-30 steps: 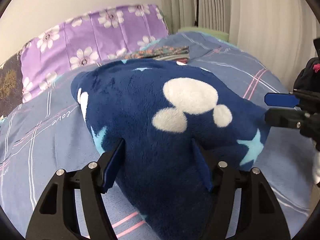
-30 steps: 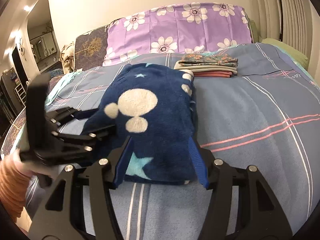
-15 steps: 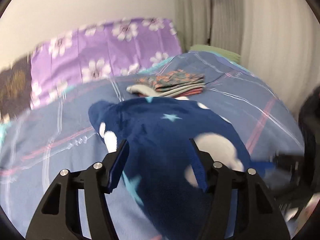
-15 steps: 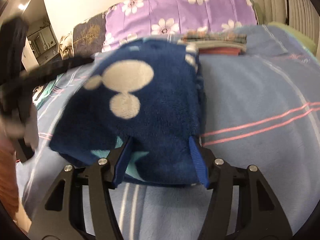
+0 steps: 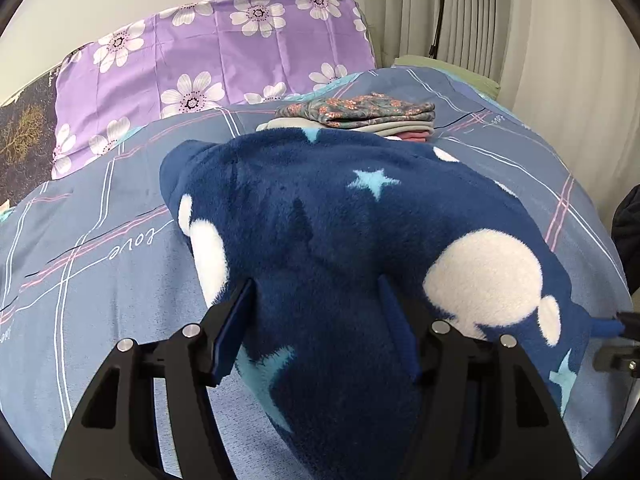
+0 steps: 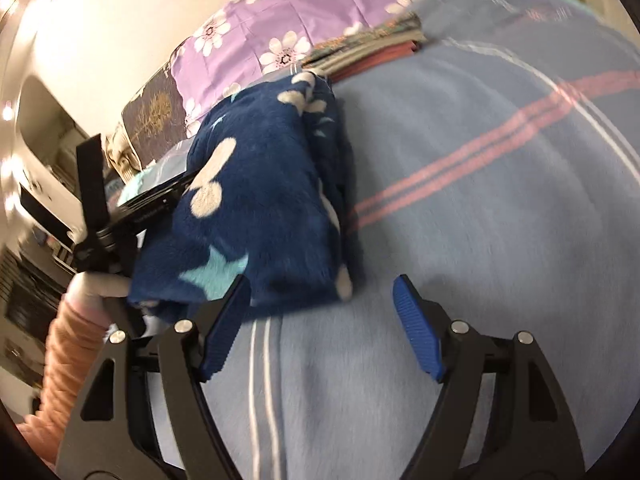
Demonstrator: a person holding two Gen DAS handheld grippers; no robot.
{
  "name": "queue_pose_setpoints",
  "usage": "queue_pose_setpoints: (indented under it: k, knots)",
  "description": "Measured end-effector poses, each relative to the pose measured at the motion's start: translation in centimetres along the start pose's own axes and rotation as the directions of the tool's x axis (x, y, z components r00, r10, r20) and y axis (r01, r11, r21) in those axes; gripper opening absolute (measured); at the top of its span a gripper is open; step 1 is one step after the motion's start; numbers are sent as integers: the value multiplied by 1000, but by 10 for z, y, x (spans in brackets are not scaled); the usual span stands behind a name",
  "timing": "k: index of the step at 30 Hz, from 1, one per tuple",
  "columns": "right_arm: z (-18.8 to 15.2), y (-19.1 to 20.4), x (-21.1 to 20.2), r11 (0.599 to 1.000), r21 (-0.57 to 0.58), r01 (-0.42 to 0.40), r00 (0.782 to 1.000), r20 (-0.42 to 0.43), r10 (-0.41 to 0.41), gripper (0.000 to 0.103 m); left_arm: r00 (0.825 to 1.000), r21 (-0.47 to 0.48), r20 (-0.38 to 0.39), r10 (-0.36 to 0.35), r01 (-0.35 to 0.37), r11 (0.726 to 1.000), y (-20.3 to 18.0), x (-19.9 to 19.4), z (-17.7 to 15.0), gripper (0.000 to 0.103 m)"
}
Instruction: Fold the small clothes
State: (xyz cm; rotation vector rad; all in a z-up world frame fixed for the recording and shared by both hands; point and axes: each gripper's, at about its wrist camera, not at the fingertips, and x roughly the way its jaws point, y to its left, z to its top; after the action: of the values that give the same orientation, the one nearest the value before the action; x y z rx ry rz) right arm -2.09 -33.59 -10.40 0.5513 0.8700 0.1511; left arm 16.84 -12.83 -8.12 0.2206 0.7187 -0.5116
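Note:
A folded dark blue fleece garment (image 5: 340, 232) with white blobs and light blue stars lies on the blue bed cover (image 5: 100, 280). My left gripper (image 5: 320, 320) stands open, and the fleece fills the space between its fingers. In the right wrist view the same garment (image 6: 260, 200) lies to the left. My right gripper (image 6: 320, 320) is open and empty over the cover, just right of the garment's near edge. The left gripper (image 6: 132, 216) shows at the garment's left side.
A stack of folded clothes (image 5: 360, 116) lies behind the fleece, near the purple flowered pillow (image 5: 224, 48). A dark pillow (image 5: 20, 140) is at far left. Curtains (image 5: 480, 20) hang at the back right. The striped bed cover (image 6: 500, 200) stretches right.
My right gripper has slid off the garment to the right and tilted; it now stands over bare cover. My left gripper has shifted along the fleece, still straddling it.

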Motion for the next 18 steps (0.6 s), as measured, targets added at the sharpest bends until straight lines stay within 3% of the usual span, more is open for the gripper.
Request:
queue_pose_setpoints:
  k: [5,7,12,18]
  knots:
    - [-7,-3,5,976,153,-154,983,-81,167,75,1000,-16,14,1,-1,1000,1,-2,-4,64]
    - [-7,-1,11,962,209,-177,973,-112,204,76,1000,-18,17,2,-2,1000,2,-3,-5,64]
    - [-6,-12,29,913,367,-176,965,-119,234,79,1000,-24,24,3,-2,1000,2,-3,-6,64]
    - [5,-1,48,899,404,-169,970,-91,223,85,999,-33,36,-3,4,999,3,-3,-7,64]
